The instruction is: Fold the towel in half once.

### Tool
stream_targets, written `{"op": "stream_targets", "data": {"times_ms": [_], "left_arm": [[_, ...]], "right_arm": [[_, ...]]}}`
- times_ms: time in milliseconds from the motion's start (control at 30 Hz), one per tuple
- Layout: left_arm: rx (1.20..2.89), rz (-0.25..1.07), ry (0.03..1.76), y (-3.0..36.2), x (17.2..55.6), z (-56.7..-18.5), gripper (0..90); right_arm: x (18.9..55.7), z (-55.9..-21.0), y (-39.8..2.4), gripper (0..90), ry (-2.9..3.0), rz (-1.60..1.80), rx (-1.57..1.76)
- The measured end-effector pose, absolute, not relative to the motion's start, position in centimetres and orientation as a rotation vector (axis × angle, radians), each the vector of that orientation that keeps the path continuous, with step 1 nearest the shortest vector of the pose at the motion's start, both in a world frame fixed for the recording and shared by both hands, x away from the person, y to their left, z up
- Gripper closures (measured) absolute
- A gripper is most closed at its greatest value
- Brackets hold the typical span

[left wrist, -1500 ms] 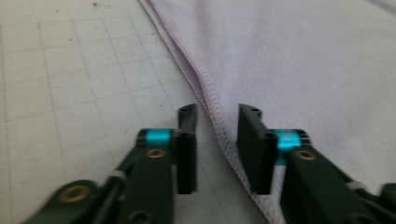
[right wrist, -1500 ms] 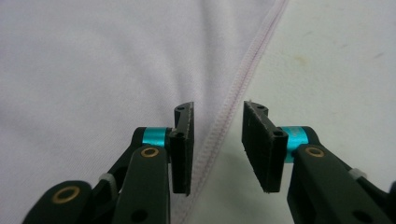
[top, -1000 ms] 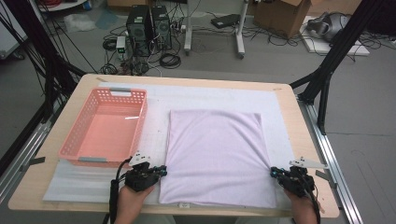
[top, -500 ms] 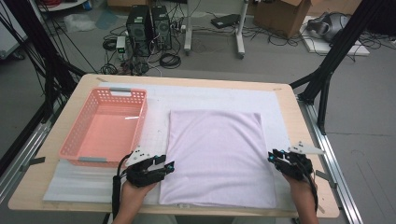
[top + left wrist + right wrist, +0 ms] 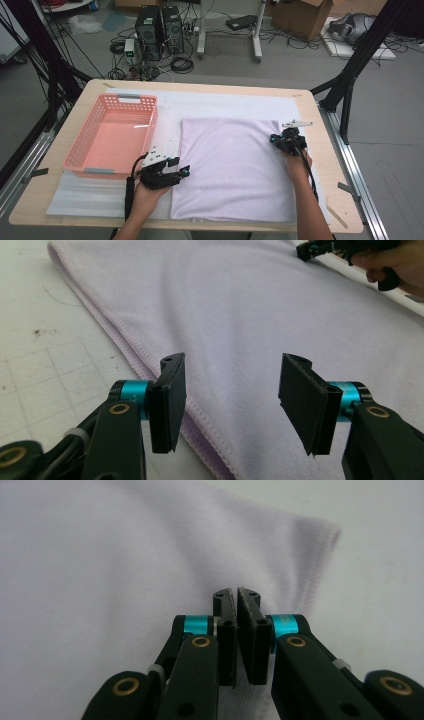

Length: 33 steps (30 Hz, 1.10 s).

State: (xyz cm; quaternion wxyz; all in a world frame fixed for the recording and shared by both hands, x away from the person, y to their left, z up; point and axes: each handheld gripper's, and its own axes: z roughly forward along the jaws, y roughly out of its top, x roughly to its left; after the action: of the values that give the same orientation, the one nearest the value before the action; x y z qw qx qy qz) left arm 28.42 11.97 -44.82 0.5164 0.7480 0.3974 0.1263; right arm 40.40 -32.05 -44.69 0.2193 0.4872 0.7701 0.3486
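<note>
Fingers (image 5: 169, 400) of left gripper (image 5: 230, 405): spread apart, nothing pinched; jaws have just been opening, w/ only the cloth's left hem lying below the gap, pads clear of it. Fingers (image 5: 227, 630) of right gripper (image 5: 236, 630): pressed together. Fabric bunches up around the tips in the right gripper view, so they probably pinch a fold of the cloth, though the nip itself is hidden behind the jaws.

Cloth (image 5: 235, 170): pale lilac, folded to a rectangle, lying flat on the white mat (image 5: 90, 200) at centre-right of the table (image 5: 50, 165). Stitched hem (image 5: 125, 345) runs diagonally in the left gripper view, w/ bare mat to its left.

Left gripper (image 5: 170, 174), high view: at the cloth's left edge, approx. mid-length, held low in the left hand (image 5: 145, 192); cable trails back along the forearm. Right gripper (image 5: 286, 142), high view: at the cloth's right edge, toward the far corner, held by the right hand (image 5: 296, 162); grey plate on top. The two grippers are well apart, w/ the cloth between them. Right gripper also appears far off at top right of the left gripper view (image 5: 325, 249).

Basket (image 5: 80, 145): pink, latticed, on the mat left of the cloth, just beside the left gripper but apart from it.
</note>
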Motion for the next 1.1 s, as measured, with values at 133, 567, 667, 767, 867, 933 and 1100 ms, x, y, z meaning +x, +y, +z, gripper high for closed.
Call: {"op": "stream_targets", "data": {"times_ms": [133, 567, 667, 767, 867, 933, 1100], "left_arm": [[1.793, 0.295, 0.956, 11.9, 28.4, -44.8, 43.3], [1.730, 0.288, 0.940, 12.2, 28.2, -44.4, 35.3], [1.709, 0.290, 0.933, 12.3, 28.0, -44.1, 29.7], [1.697, 0.321, 0.944, 12.4, 27.7, -43.8, 20.6], [1.687, 0.319, 0.938, 12.7, 27.6, -43.6, 20.7], [1.682, 0.319, 0.929, 12.9, 27.6, -43.6, 20.7], [1.670, 0.317, 0.935, 13.0, 27.8, -43.4, 20.9]], "right_arm": [[41.2, -44.8, -32.7, 86.3, 2.017, 0.876, 1.406], [32.8, -42.1, -36.1, 48.9, 2.043, 1.106, 1.369], [30.0, -42.4, -36.6, 36.0, 2.076, 1.141, 1.318], [27.8, -42.6, -36.6, 24.1, 2.084, 1.107, 1.275], [26.3, -42.7, -36.4, 20.8, 2.087, 1.095, 1.224], [26.2, -42.6, -36.3, 20.7, 2.101, 1.096, 1.204], [26.2, -42.5, -36.2, 19.7, 2.103, 1.120, 1.205]]}}
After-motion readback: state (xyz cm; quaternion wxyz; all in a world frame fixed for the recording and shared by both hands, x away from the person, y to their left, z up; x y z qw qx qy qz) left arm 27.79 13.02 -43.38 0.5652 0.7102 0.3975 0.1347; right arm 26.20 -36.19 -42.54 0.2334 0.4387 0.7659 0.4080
